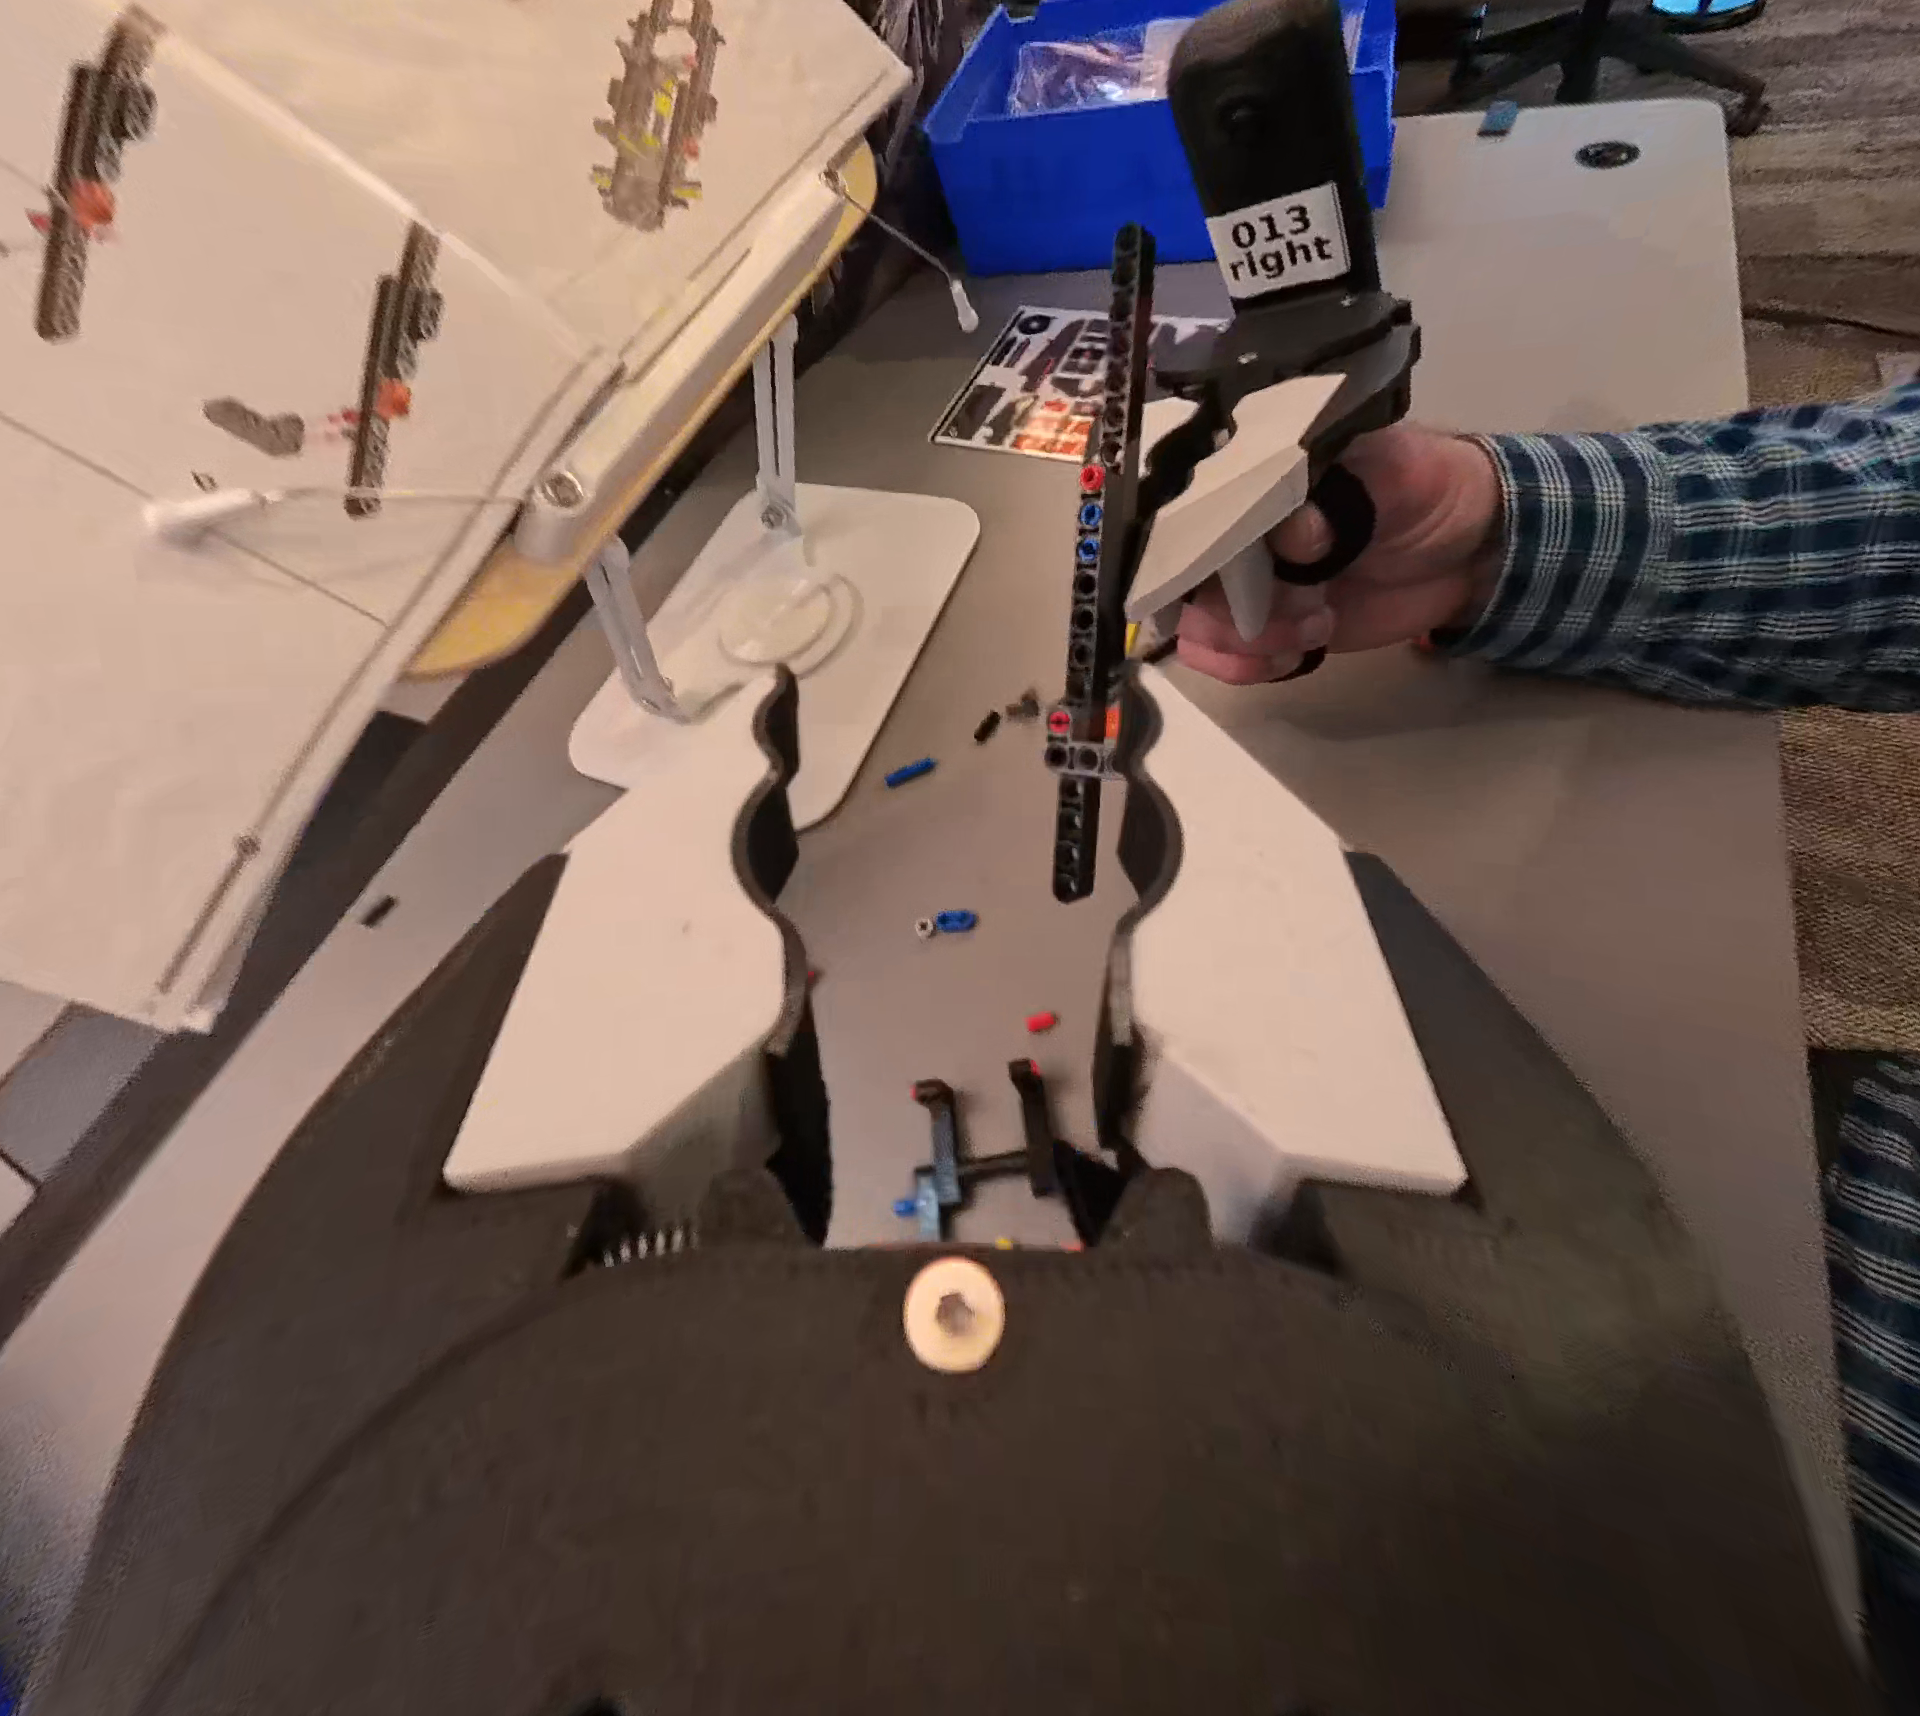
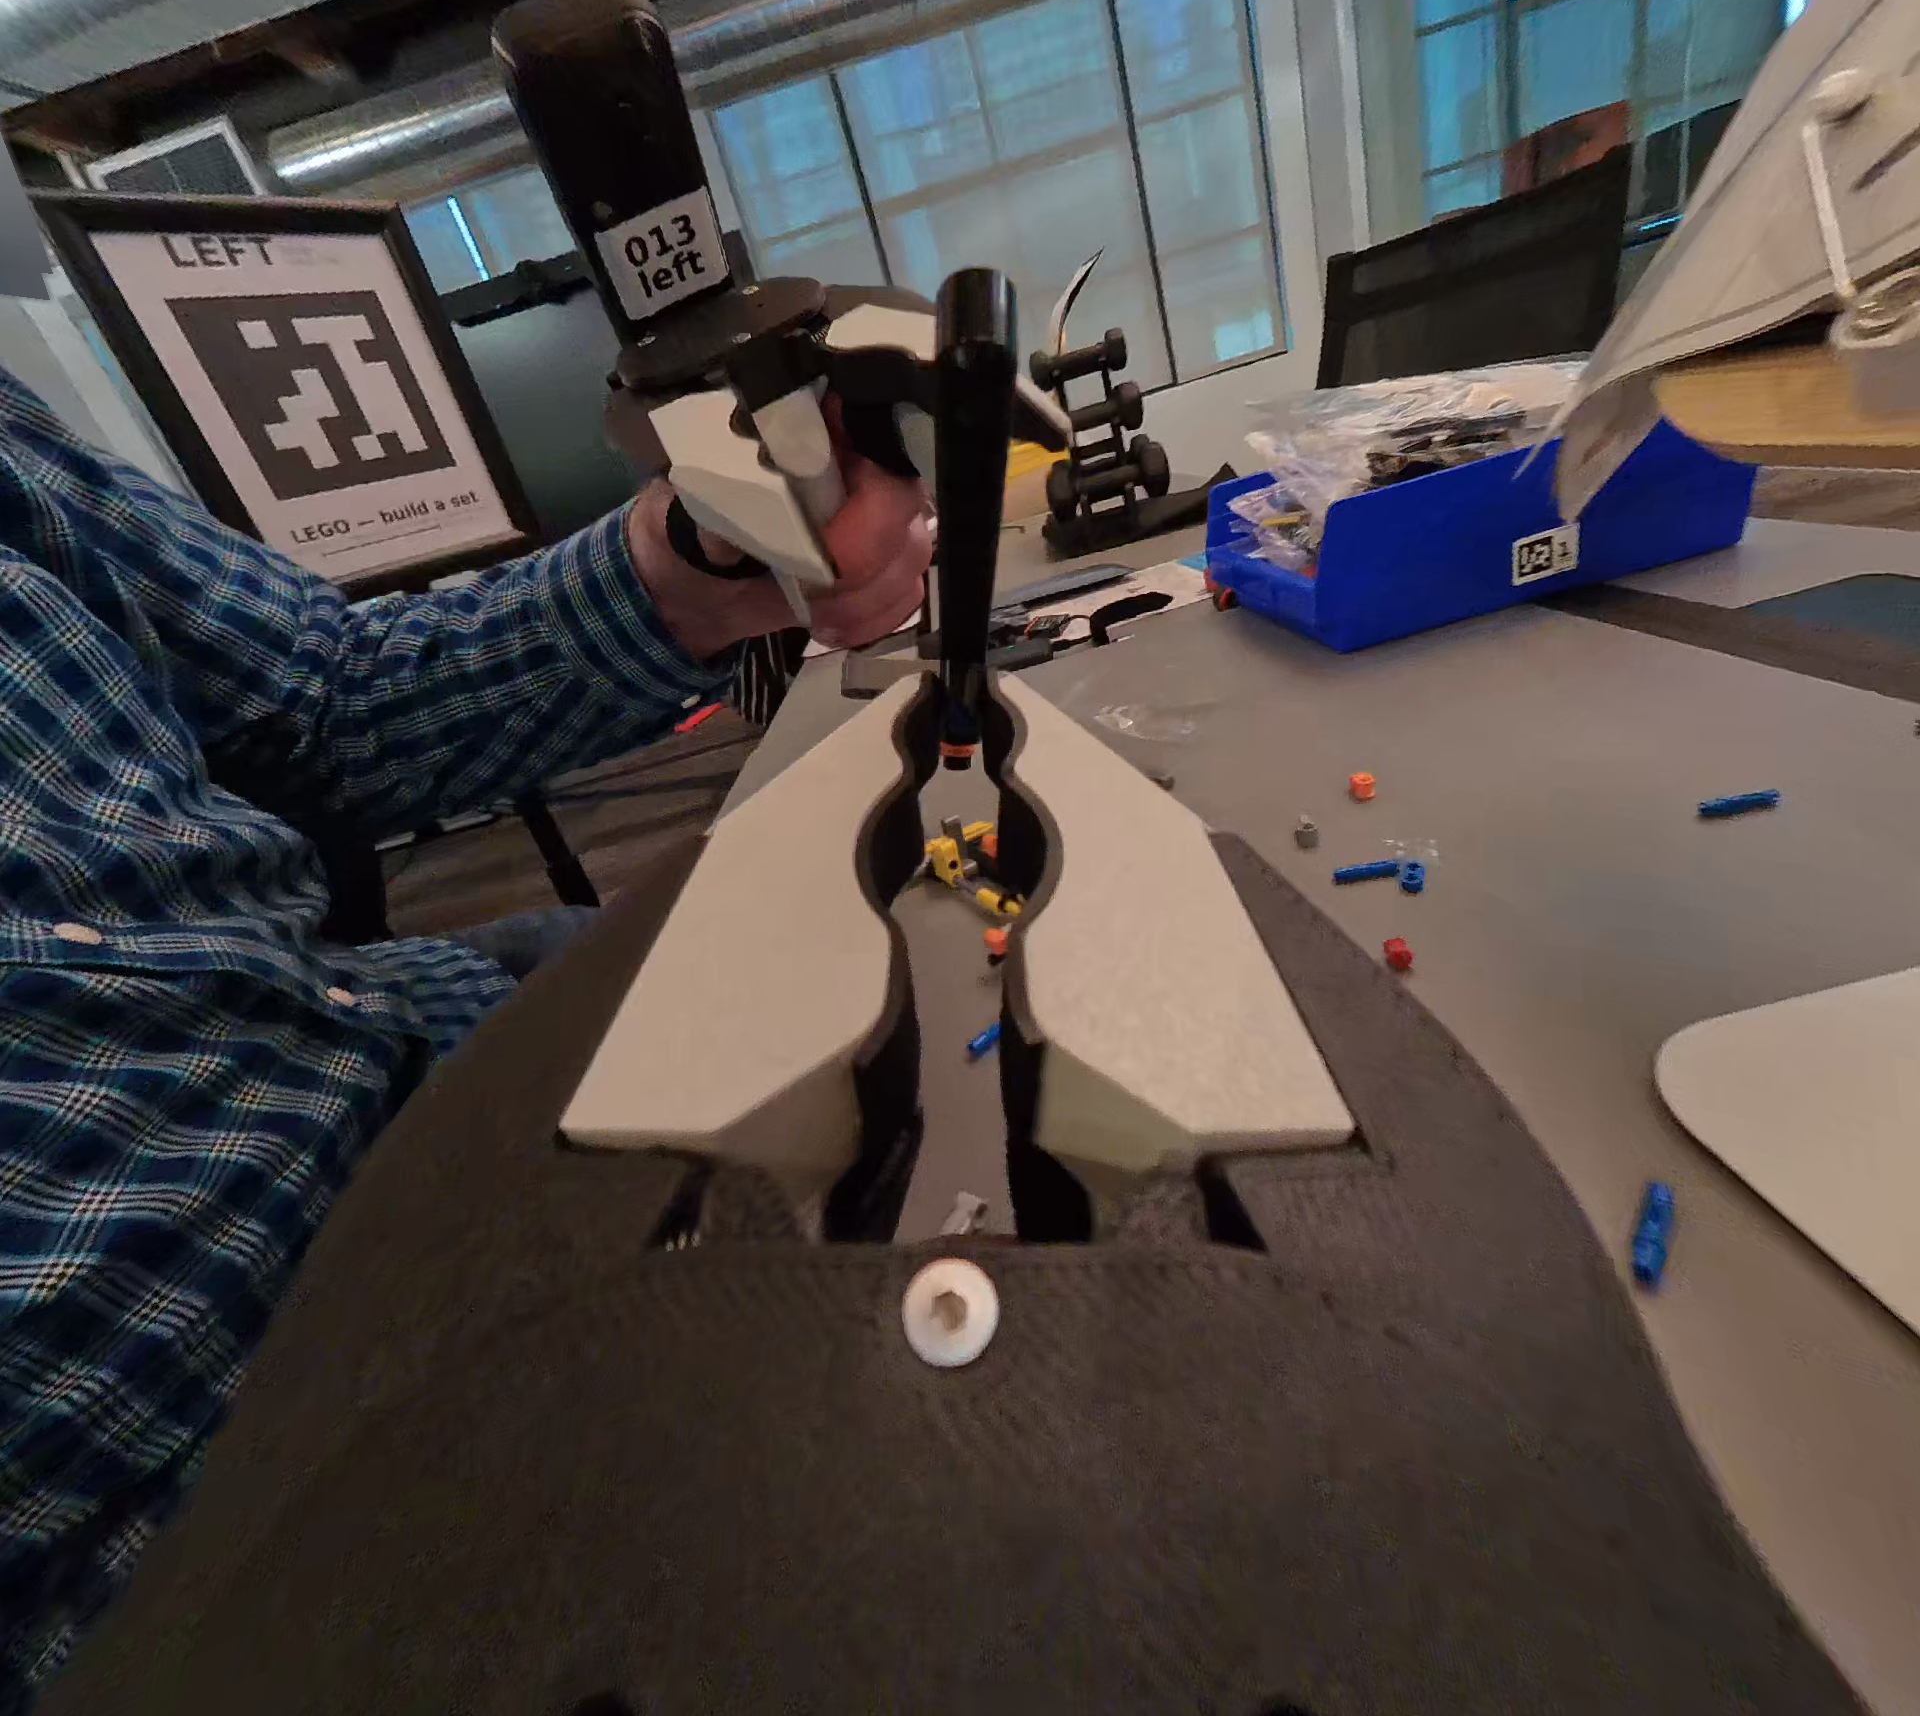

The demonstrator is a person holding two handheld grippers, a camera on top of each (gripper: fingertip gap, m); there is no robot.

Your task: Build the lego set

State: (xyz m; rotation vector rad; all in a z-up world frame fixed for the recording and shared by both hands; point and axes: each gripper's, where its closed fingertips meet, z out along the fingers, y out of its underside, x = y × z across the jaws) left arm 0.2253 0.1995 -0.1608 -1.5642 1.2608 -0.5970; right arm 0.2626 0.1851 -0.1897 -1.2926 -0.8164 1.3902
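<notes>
From here I count two grippers (image 1: 961, 710) (image 2: 951, 700), one long black beam assembly (image 1: 1091, 575), one blue bin (image 1: 1153, 139), one sticker sheet (image 1: 1023, 404), one book stand (image 1: 790, 617), plus roughly four loose blue pins (image 2: 1737, 803).

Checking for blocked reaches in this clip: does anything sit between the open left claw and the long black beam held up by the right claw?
Nothing visible does. The left claw is open, and the black beam hangs upright in the right claw just beyond its right fingertip. Only loose small pieces lie on the table below.
</notes>
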